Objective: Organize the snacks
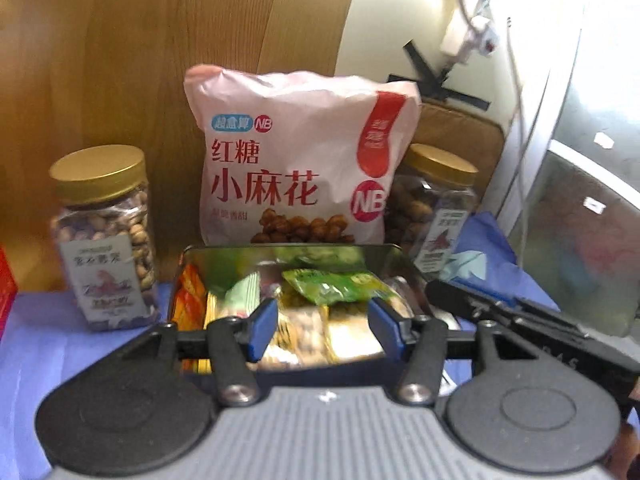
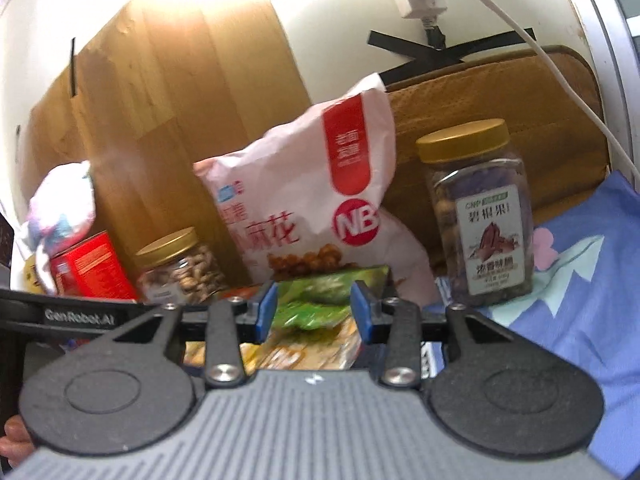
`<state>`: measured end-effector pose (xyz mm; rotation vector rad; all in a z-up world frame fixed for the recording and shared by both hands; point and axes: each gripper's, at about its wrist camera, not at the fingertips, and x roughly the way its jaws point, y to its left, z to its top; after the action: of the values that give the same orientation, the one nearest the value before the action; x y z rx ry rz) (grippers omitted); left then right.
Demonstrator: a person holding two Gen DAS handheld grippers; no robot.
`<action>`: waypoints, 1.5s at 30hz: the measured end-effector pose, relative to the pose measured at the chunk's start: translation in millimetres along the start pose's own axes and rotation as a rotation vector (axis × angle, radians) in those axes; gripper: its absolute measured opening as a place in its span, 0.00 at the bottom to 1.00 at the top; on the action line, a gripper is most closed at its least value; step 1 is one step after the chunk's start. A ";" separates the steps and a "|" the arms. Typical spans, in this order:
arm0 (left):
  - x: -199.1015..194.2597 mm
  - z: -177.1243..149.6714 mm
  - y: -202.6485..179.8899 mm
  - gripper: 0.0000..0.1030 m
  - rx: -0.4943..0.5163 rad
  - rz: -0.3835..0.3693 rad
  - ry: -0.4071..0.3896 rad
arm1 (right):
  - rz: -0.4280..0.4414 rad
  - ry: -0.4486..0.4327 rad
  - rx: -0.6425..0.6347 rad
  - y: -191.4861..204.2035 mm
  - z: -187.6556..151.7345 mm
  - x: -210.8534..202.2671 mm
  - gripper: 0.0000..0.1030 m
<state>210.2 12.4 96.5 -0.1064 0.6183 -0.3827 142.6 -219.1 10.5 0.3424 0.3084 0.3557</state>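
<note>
Snack packets (image 1: 320, 320) fill a shiny metal tin (image 1: 224, 258) lying directly ahead of and below the left claw (image 1: 322, 326), whose blue pads stand apart over the packets with nothing pressed between them. A green packet (image 1: 340, 286) rests on top of the heap, just beyond the pads. The tin's long side runs crosswise to the claw, so a reach straight forward and down would likely meet the packets first.

The right claw (image 2: 314, 314) comes in from the tin's right side, its arm visible at the right edge of the left-hand view. Its jaws also stand apart, framing the green packet (image 2: 316, 300) without gripping it. Both claws hang about equally close to the tin; which is nearer cannot be told.

Behind the tin, a tall pink snack bag (image 1: 296, 160) leans upright against a wooden board (image 1: 120, 60). A gold-lidded jar of nuts (image 1: 106, 240) stands to the left of the left claw, and a second gold-lidded jar (image 2: 480, 216) stands to the right of the bag, near the tin's far corner. A red box (image 2: 88, 268) sits further left. All rest on a blue cloth (image 2: 580, 300) over the bench.

The bag and the right-hand jar crowd the tin's far rim and could be knocked by a forward push.
</note>
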 end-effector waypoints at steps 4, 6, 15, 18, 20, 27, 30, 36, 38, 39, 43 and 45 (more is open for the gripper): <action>-28.7 -24.3 -11.1 0.52 0.033 0.028 -0.016 | 0.026 0.026 0.012 11.1 -18.2 -22.5 0.44; -41.3 -42.3 -17.7 0.53 0.059 0.056 -0.016 | 0.028 0.045 0.003 19.2 -29.6 -32.2 0.46; -79.5 -121.4 -20.6 0.56 0.067 0.179 0.011 | 0.009 0.137 -0.024 47.8 -79.8 -61.3 0.47; -86.5 -144.5 -12.4 0.56 0.028 0.207 0.026 | -0.020 0.131 -0.036 50.3 -89.3 -67.8 0.47; -89.9 -157.9 -6.5 0.56 -0.001 0.222 0.032 | -0.034 0.131 -0.043 49.9 -93.9 -70.5 0.48; -107.0 -174.7 9.5 0.59 -0.080 0.249 -0.052 | -0.051 0.104 -0.019 45.1 -95.4 -71.1 0.59; -106.3 -174.6 9.4 0.59 -0.078 0.246 -0.057 | -0.055 0.096 -0.039 48.2 -96.7 -72.4 0.59; -108.5 -176.3 -0.2 0.59 -0.030 0.256 -0.088 | -0.062 0.083 -0.098 56.0 -98.9 -73.4 0.60; -109.0 -176.8 -2.0 0.60 -0.023 0.262 -0.096 | -0.063 0.082 -0.101 56.2 -99.1 -73.5 0.60; -109.0 -176.5 -1.9 0.60 -0.023 0.265 -0.098 | -0.063 0.082 -0.100 56.3 -99.1 -73.5 0.60; -109.8 -176.4 -0.7 0.60 -0.034 0.284 -0.104 | -0.064 0.081 -0.093 55.4 -98.9 -74.1 0.60; -110.1 -176.5 -0.6 0.61 -0.038 0.299 -0.104 | -0.064 0.080 -0.095 55.7 -99.0 -74.8 0.61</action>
<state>24.7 56.6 13.3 -0.0686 0.5288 -0.0756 25.4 -172.2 -39.9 0.2247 0.3791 0.3204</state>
